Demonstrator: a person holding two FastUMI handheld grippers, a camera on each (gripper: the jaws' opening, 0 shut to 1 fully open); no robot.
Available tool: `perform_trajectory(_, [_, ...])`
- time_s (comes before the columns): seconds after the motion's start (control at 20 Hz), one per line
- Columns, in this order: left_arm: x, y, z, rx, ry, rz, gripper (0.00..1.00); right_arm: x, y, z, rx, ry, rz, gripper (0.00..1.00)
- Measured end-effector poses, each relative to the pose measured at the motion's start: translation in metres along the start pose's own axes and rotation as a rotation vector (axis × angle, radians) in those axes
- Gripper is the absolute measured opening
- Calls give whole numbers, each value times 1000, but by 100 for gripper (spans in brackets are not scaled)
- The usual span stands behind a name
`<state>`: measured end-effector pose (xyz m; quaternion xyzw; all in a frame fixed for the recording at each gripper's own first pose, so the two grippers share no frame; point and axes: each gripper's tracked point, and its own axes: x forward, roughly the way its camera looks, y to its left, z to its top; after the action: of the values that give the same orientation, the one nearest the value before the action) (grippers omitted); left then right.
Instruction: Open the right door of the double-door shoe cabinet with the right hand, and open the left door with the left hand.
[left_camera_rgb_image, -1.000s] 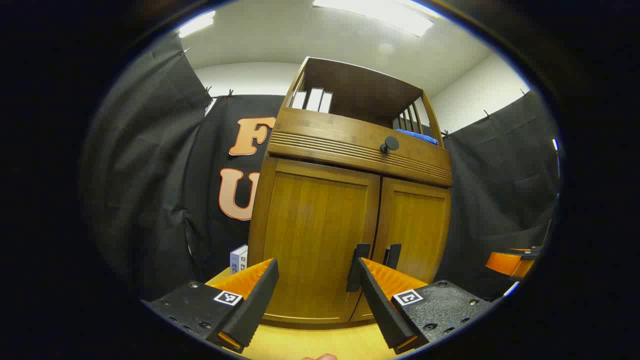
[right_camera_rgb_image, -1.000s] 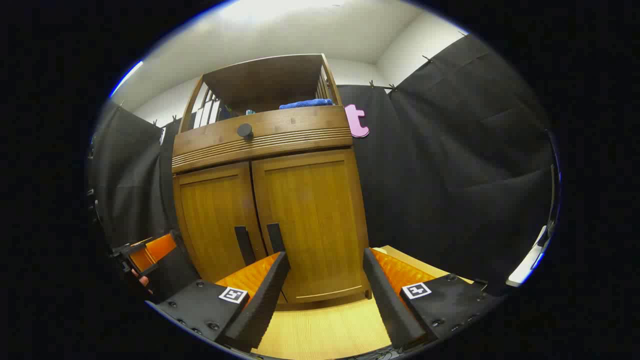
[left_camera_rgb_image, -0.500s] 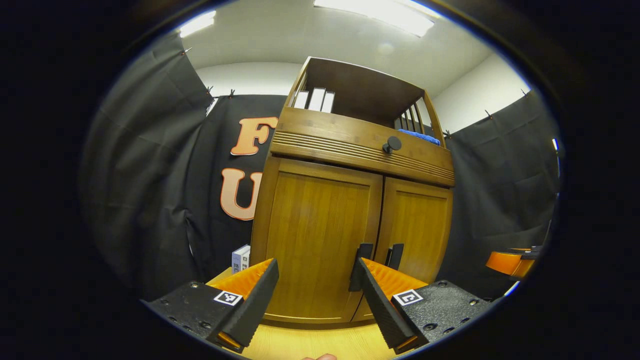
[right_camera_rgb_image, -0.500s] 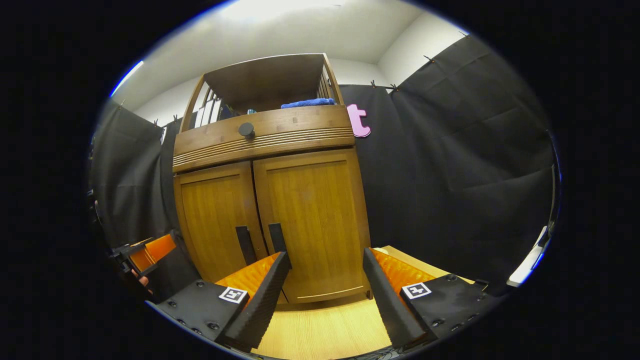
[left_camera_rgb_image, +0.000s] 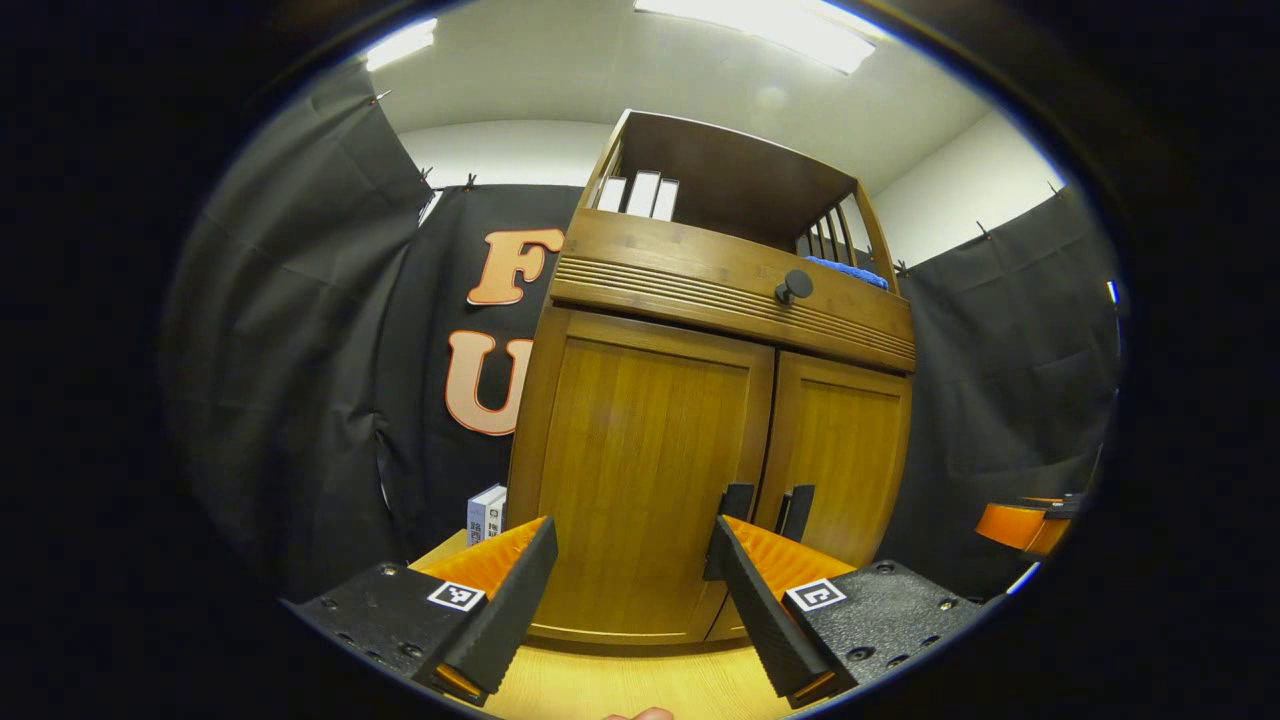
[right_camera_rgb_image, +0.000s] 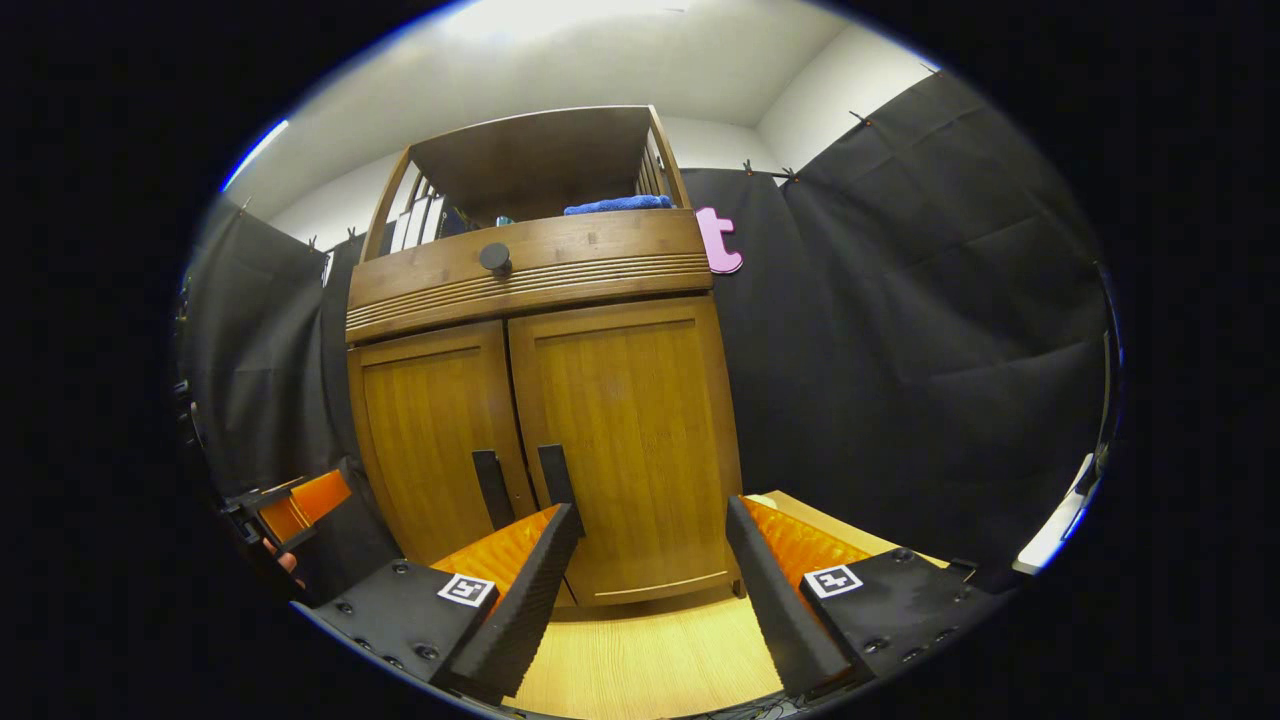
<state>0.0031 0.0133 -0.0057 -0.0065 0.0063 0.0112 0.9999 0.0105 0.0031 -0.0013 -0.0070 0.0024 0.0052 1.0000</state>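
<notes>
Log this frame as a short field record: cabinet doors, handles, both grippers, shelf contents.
doors: left door and right door both closed
handles: two dark vertical handles at the centre seam, untouched
left gripper: open, short of the cabinet
right gripper: open, short of the cabinet
drawer knob: round, dark
top shelf: blue cloth, white boxes

Black cloth (right_camera_rgb_image: 900, 330) hangs as the booth's walls, clipped along its top edge against a white wall (left_camera_rgb_image: 960, 195). The white ceiling (left_camera_rgb_image: 600, 70) carries long bright light panels (left_camera_rgb_image: 770, 22). A pale wooden tabletop (right_camera_rgb_image: 650, 660) lies below, and a small white box (left_camera_rgb_image: 486, 512) stands near its far left edge.
</notes>
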Motion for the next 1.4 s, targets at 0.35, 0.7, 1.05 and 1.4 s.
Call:
perform_trajectory(0.35, [2, 6, -2, -2, 0, 13, 92, 3, 5, -1, -6, 3, 9, 90])
perform_trajectory(0.7, [5, 13, -4, 2, 2, 31, 92, 10, 11, -7, 0, 14, 21, 90])
perform_trajectory(1.05, [8, 12, -6, 12, -7, 27, 94, 21, 11, -4, -1, 3, 27, 97])
perform_trajectory(1.4, [8, 13, -4, 24, -28, 33, 95, 39, 15, 0, 2, -14, 45, 97])
